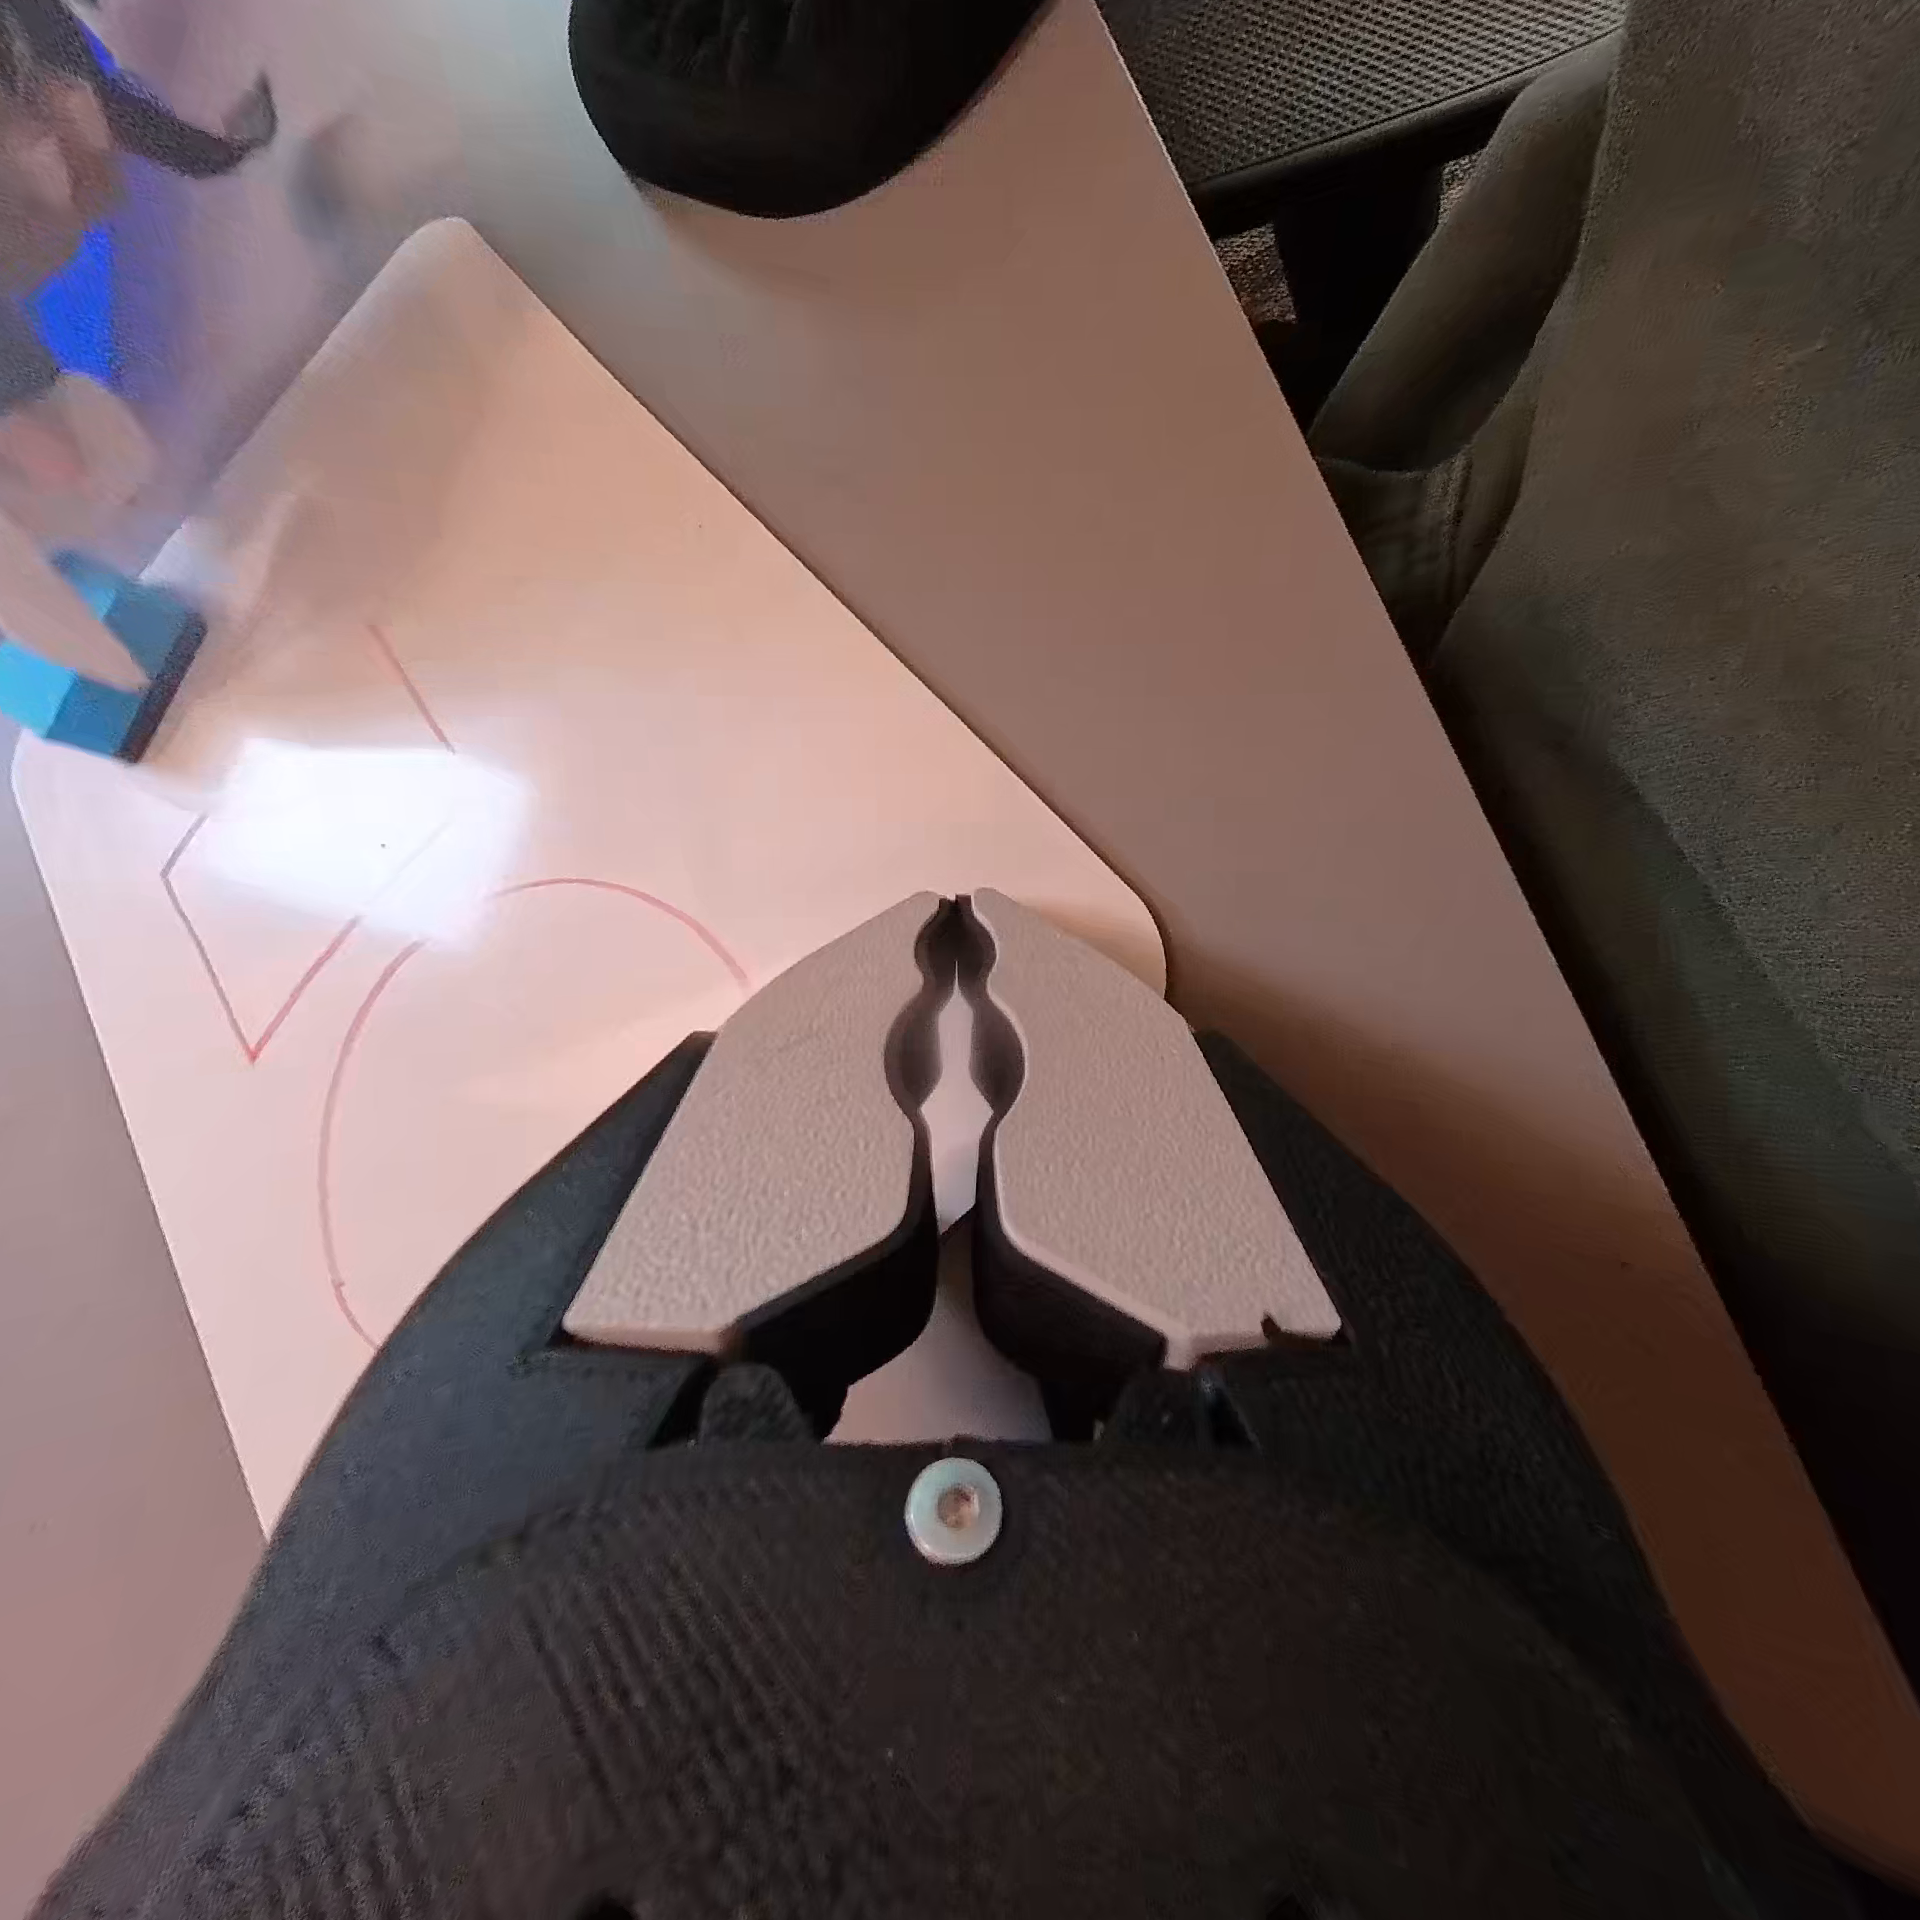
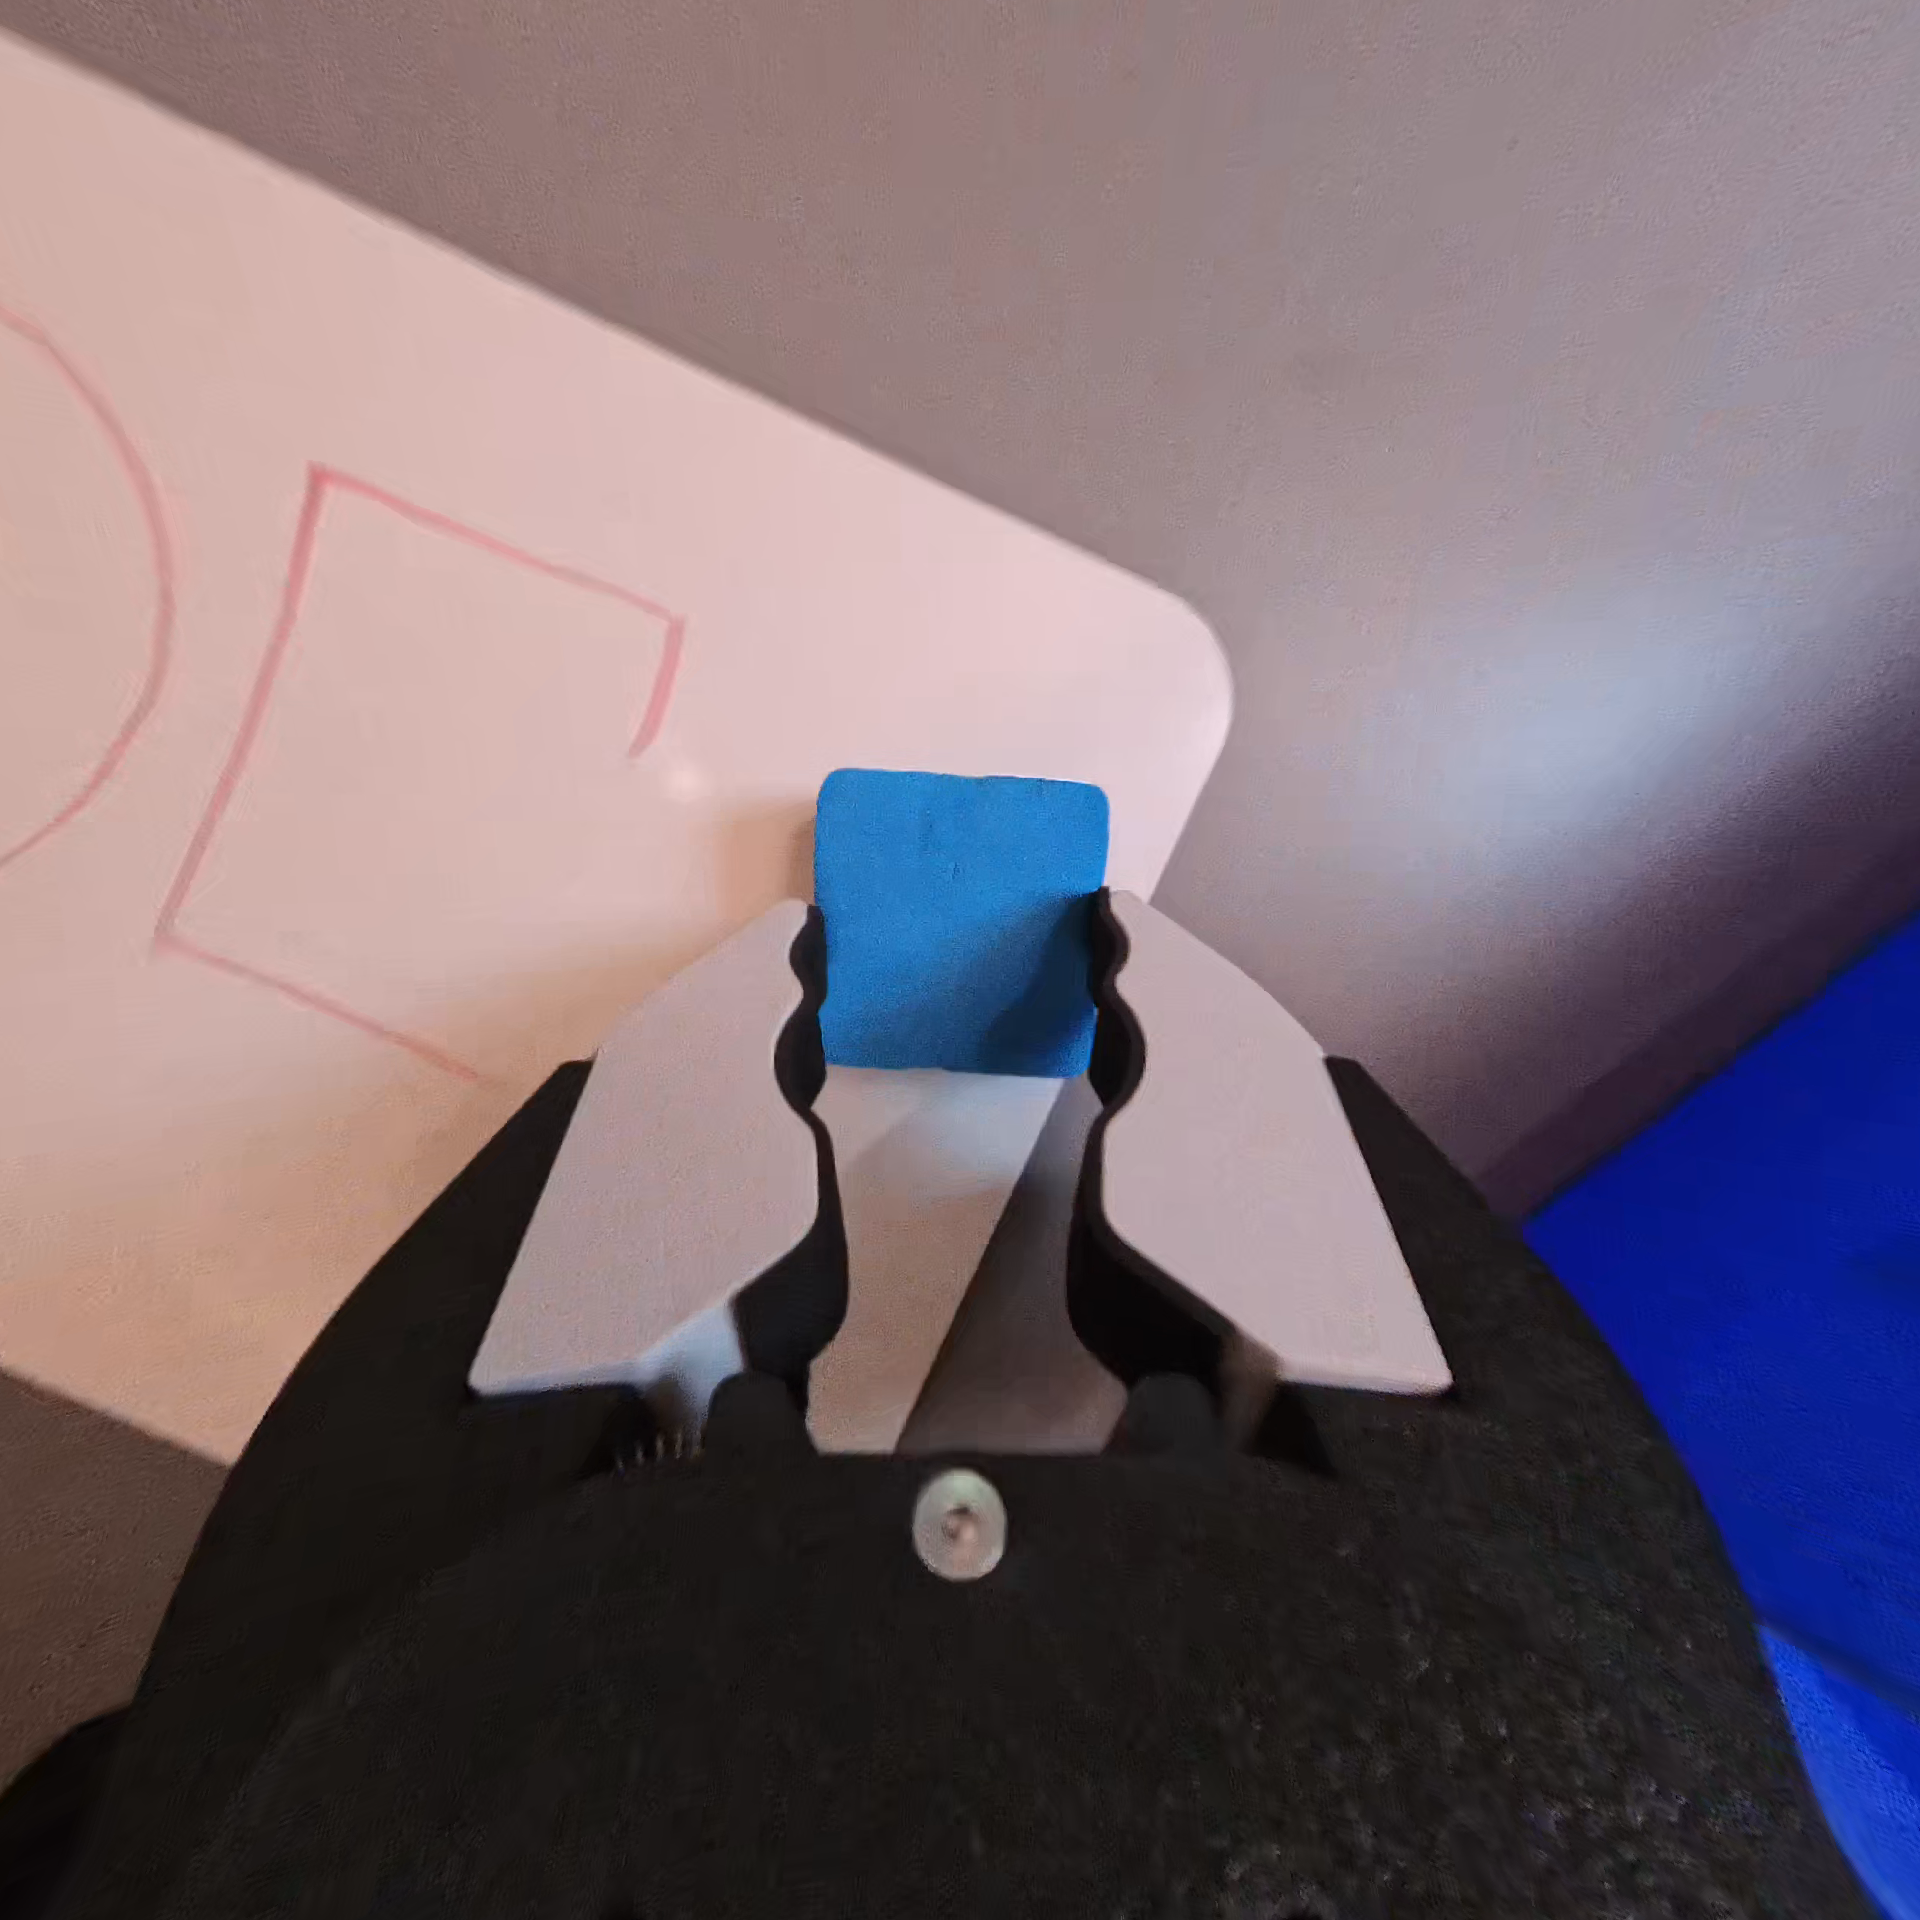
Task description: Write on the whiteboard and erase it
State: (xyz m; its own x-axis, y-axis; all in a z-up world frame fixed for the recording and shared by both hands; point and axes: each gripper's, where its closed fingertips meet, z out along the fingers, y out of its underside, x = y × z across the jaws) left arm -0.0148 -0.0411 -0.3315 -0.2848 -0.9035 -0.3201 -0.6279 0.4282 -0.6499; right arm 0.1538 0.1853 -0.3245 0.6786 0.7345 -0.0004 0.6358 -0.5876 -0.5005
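A white whiteboard point(image 1: 623, 582) lies flat on the table, with a red square point(image 1: 249, 935) and a red circle point(image 1: 436, 1091) drawn on it. My left gripper point(image 1: 958, 906) is shut and empty, its tips over the board's near right corner. My right gripper point(image 2: 954, 909) is shut on a blue eraser point(image 2: 956, 914) and holds it on the board by the square's open corner point(image 2: 644, 717). The square point(image 2: 312, 727) has part of its outline gone. The eraser also shows in the left wrist view point(image 1: 114, 675), blurred, at the board's far left.
A black rounded object point(image 1: 790, 94) sits on the table beyond the board. The table edge point(image 1: 1455, 831) runs diagonally on the right, with grey-green fabric point(image 1: 1714, 727) past it. Something blue point(image 2: 1766, 1247) lies at the right of the right wrist view. One gripper's finger ends stand about 30 cm off the other's.
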